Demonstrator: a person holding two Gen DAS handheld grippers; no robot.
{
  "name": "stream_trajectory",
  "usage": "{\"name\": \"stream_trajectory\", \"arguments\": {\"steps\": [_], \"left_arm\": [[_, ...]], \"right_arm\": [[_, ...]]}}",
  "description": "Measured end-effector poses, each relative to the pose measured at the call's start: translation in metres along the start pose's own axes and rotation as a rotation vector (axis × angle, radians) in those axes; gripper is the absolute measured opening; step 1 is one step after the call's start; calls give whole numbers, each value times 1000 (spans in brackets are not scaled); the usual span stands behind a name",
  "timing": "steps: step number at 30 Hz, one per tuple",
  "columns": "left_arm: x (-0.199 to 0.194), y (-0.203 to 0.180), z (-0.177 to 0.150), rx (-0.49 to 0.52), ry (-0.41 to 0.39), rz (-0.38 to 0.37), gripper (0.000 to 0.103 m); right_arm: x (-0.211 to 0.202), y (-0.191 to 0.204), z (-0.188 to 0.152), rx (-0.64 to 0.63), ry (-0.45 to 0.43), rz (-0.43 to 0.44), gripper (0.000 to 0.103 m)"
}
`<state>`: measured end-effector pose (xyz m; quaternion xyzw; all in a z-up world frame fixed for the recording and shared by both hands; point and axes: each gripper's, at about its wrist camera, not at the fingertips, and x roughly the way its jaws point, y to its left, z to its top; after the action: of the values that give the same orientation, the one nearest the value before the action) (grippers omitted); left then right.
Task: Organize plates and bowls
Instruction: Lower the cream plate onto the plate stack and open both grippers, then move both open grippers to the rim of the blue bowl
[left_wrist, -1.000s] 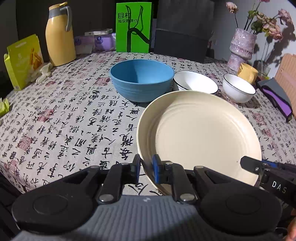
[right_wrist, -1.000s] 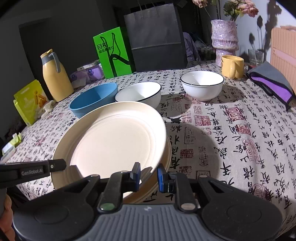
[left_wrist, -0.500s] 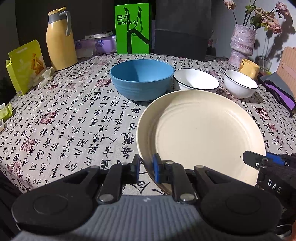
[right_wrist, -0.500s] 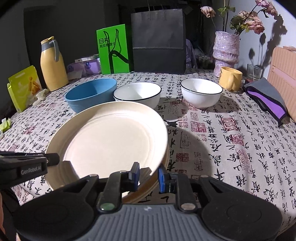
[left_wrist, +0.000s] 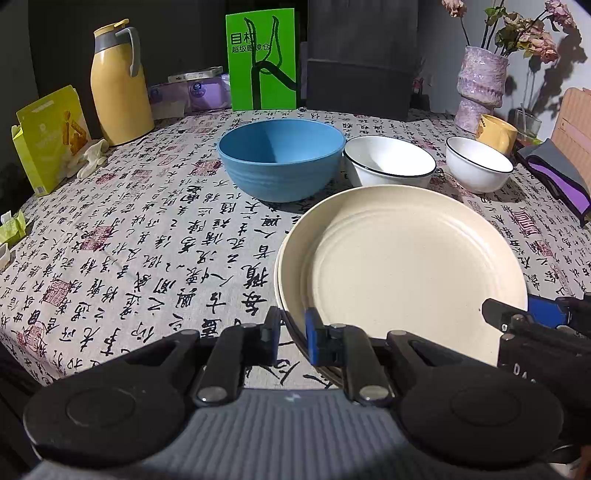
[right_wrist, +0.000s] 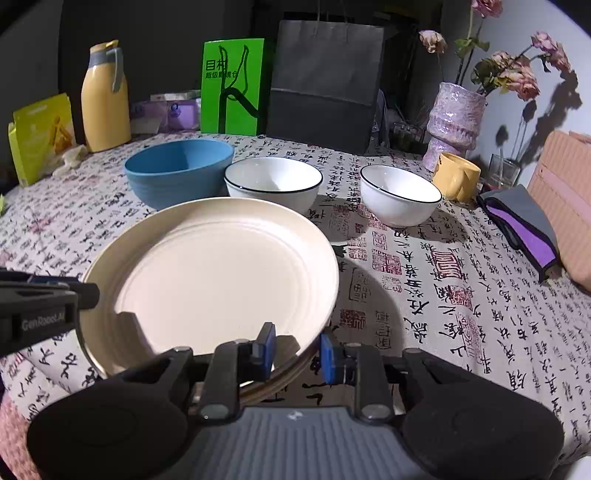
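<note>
Two cream plates (left_wrist: 402, 273) sit stacked at the near edge of the worktop (left_wrist: 147, 236), with the blue bowl (left_wrist: 280, 155) and two white bowls (right_wrist: 273, 181) lined up behind. Left tongs (left_wrist: 291, 334) are clamped on the top plate's rim; right tongs (right_wrist: 297, 350) are opening, rim between the pads but not squeezed. My worry: held on one side only, the plate could tip and slide off the stack.

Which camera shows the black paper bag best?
The right wrist view: the bag shows nearly whole, handles included, standing behind the bowls. The left wrist view shows only its lower part; the top is cut off by the picture's edge.
</note>
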<state>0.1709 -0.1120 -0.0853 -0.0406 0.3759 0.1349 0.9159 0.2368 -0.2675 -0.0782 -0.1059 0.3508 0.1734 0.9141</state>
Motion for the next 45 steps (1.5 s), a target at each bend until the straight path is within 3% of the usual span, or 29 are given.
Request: {"name": "stream_trajectory", "arguments": {"steps": [4,10,14,18,20,21,23,25,26,31,39,45], "left_arm": [[0,3,0,-9,-1,-11,15],[-4,11,2,-38,5,-51,15],[-7,18,5,-54,-5,-72,17],[-8,24,7,-70,-13,-124,45],[-10,29,6,-79,-29,-149,51],[-11,31,6,-87,-36,-162,61],[-13,37,5,-105,-66,-184,75],[-17,40,4,-119,-102,-202,100],[-20,42,3,-128,-125,-219,103],[-28,53,0,-158,-207,-252,103],[-27,67,-10,-196,-280,-240,103],[-20,75,-17,-200,-290,-259,103]], "right_arm": [[1,-2,1,2,7,11,28],[3,-14,-1,61,13,86,39],[-3,-19,1,87,-9,127,53],[-11,-27,4,114,-43,152,61],[-14,-31,4,135,-59,171,71],[-16,-34,3,147,-70,180,75],[-17,-39,2,179,-85,195,95],[-17,-43,1,207,-95,202,101],[-17,-44,0,218,-97,205,102],[-16,-46,-3,254,-111,211,103],[-20,-44,-6,287,-154,222,103],[-20,-41,-8,299,-168,239,103]]}}
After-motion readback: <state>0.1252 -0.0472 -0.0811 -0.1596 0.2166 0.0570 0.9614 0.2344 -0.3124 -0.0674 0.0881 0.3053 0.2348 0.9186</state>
